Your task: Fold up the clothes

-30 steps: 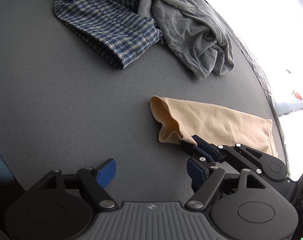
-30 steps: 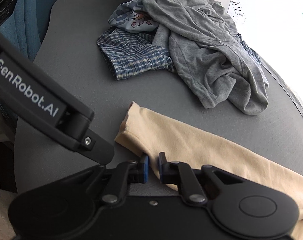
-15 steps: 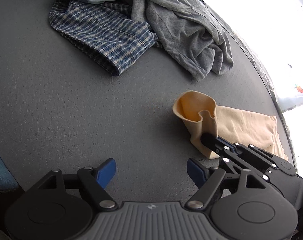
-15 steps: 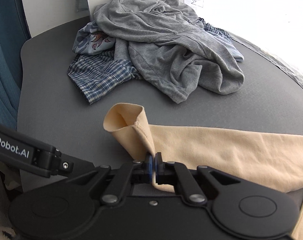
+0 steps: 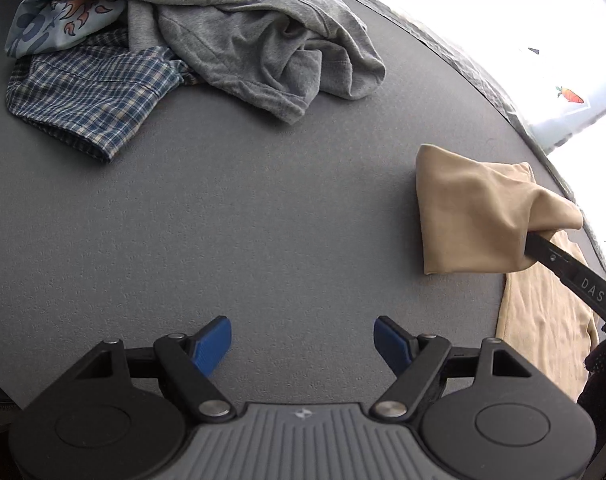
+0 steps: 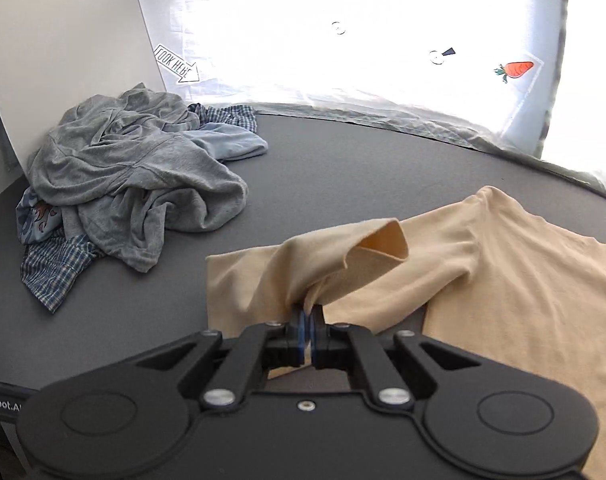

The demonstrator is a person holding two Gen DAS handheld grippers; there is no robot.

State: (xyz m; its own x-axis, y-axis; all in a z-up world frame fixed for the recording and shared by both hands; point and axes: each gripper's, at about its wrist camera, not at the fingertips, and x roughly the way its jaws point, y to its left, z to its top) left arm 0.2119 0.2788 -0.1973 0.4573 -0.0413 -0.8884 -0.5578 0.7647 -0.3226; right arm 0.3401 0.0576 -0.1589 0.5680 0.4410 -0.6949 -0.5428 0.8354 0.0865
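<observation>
Beige cotton jersey is what the right gripper [image 6: 307,330] has its blue pads clamped on: the cuff end of the sleeve of a beige T-shirt [image 6: 523,280]. The shirt lies spread on the grey table [image 6: 343,168], with the sleeve lifted and doubled over toward the body. That grip on the sleeve's end looks chosen so the whole sleeve can swing inward as one flap. The left gripper [image 5: 303,340] hovers over bare table with its jaws wide apart and nothing between them, probably kept free for the next fold. A heap of unfolded laundry waits at the far side: a grey sweatshirt [image 6: 135,176] piled on a blue plaid garment [image 6: 51,276]. A second ago the sleeve lay flat and stretched outward, with the right jaws slightly apart around its edge. They have since closed on it and carried it up and across the shirt.
</observation>
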